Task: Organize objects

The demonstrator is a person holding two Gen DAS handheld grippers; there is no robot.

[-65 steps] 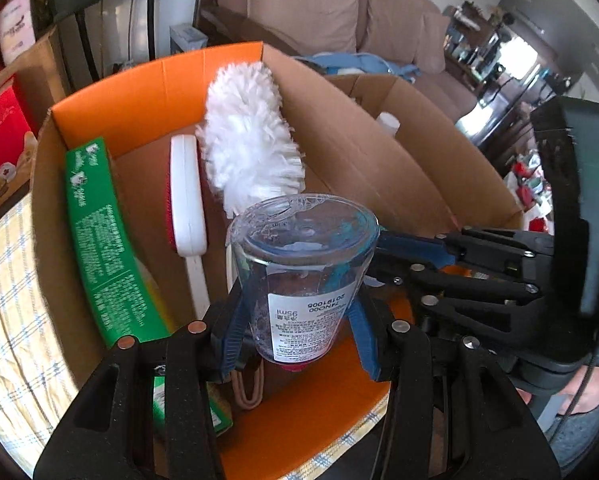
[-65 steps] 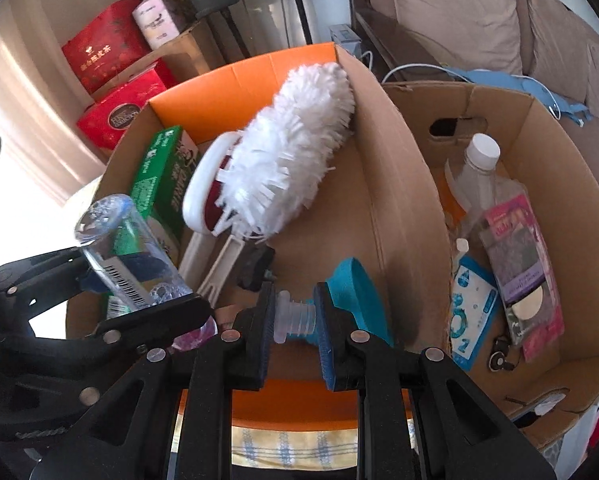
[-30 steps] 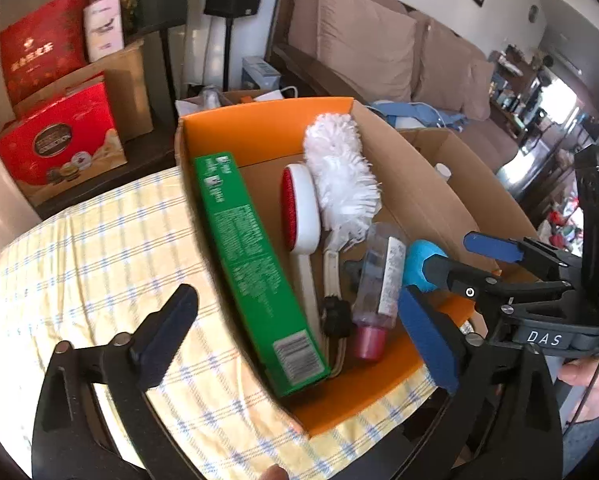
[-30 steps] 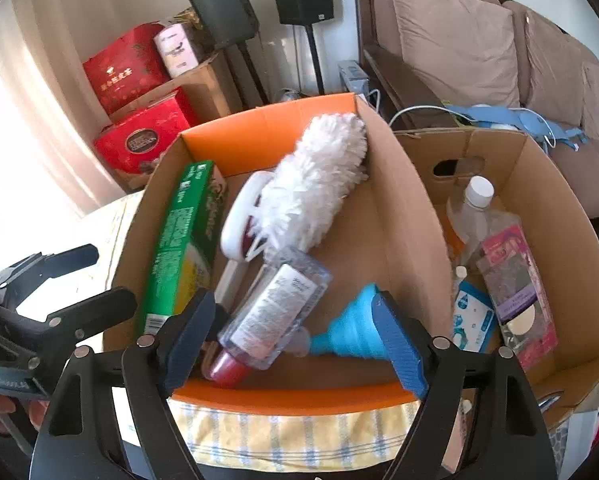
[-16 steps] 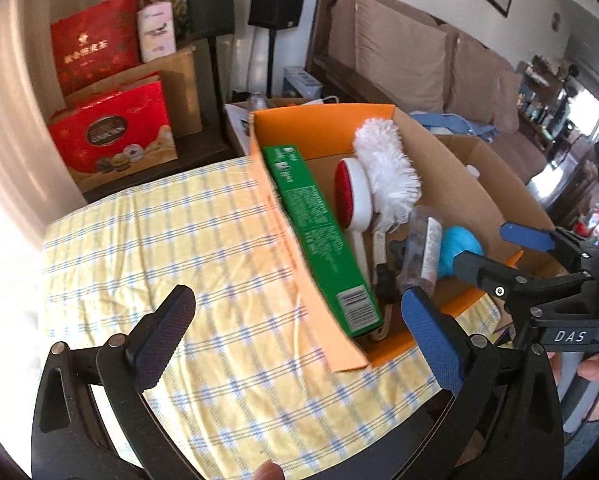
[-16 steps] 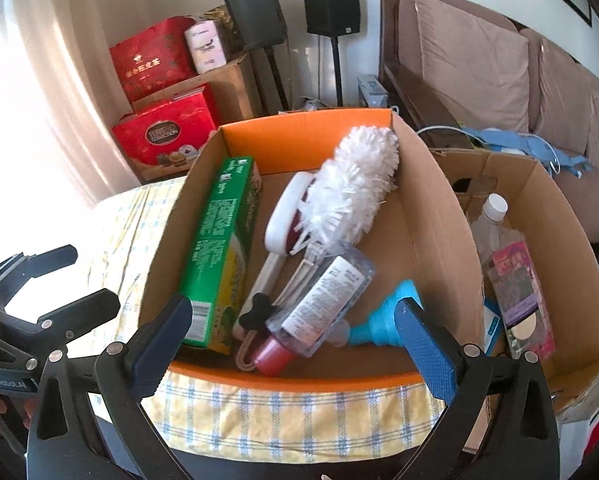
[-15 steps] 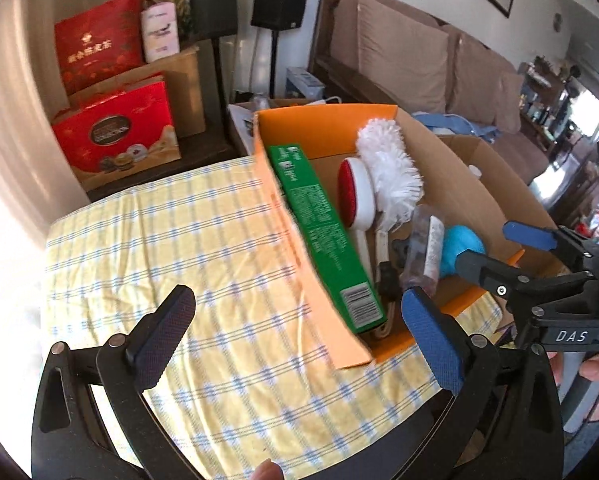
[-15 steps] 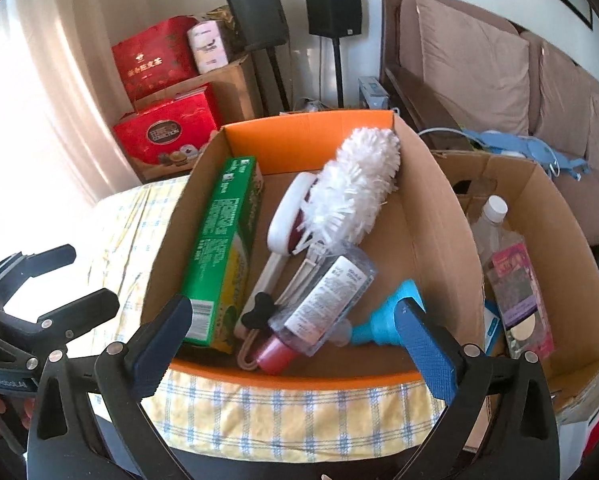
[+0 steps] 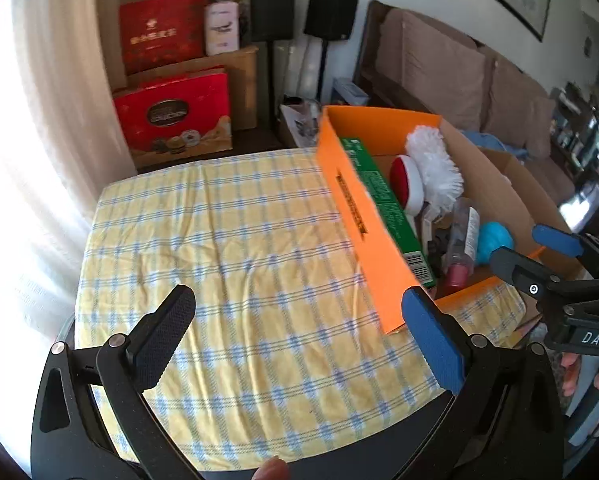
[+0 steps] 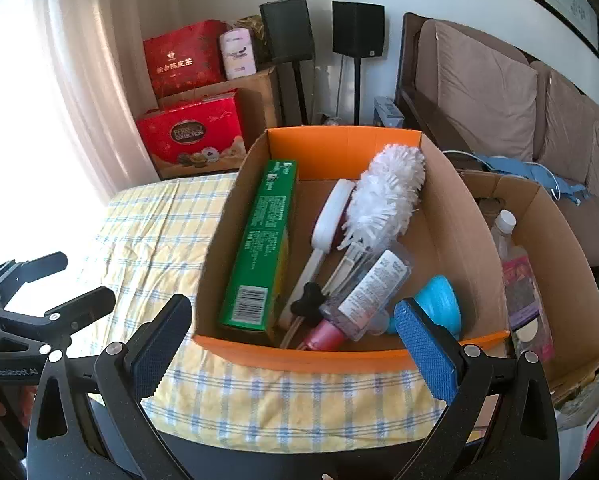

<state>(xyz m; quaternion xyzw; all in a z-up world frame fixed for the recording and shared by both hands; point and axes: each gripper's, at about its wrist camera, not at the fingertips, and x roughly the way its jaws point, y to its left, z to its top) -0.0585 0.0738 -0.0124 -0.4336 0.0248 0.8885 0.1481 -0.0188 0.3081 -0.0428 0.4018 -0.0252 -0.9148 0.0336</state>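
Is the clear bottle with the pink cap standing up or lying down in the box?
Lying down. The bottle rests on its side in the orange box, its pink cap toward the near wall.

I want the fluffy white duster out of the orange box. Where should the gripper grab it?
Probably by the pale handle just below the white duster head, coming from above with the jaws across it. The handle is thin and stiff; the fluffy head would squash. The clear bottle lies over its lower end, so grip higher up.

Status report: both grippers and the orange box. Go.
Left gripper open, empty, over checked tablecloth. Right gripper open, jaws just widened, nothing between them. Clear bottle and blue funnel lie in orange box. Nothing in the way.
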